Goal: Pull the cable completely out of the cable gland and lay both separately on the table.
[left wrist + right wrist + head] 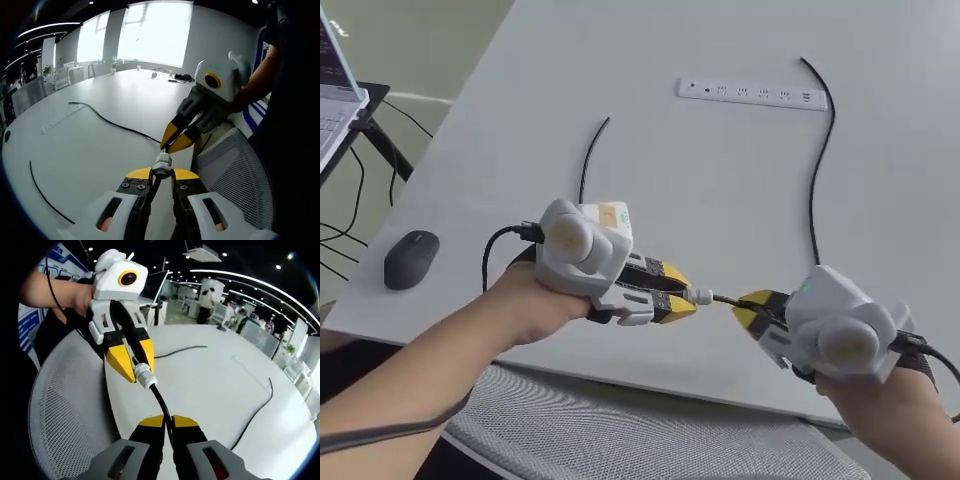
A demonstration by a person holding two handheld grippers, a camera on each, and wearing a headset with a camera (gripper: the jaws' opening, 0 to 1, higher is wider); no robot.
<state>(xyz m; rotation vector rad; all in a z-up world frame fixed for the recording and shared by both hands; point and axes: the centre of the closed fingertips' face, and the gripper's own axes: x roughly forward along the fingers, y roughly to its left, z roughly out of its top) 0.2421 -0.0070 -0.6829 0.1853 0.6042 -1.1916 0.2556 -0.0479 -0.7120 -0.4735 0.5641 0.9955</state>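
Note:
Near the table's front edge my left gripper (682,293) is shut on a small white cable gland (699,296), whose head (162,164) pokes out between the yellow tips. A short black cable (724,299) runs from the gland into my right gripper (748,307), which is shut on it. In the right gripper view the cable (161,401) rises from my closed jaws to the gland (142,374) in the left gripper (131,362). The right gripper (173,138) appears just beyond the gland in the left gripper view. Both are held above the table edge.
A white power strip (751,93) with its black cord (817,160) lies at the far right of the white table (720,190). A loose black cable (590,160) lies mid-table. A black mouse (411,258) sits front left, a laptop (335,95) beyond. A mesh chair (610,425) is below.

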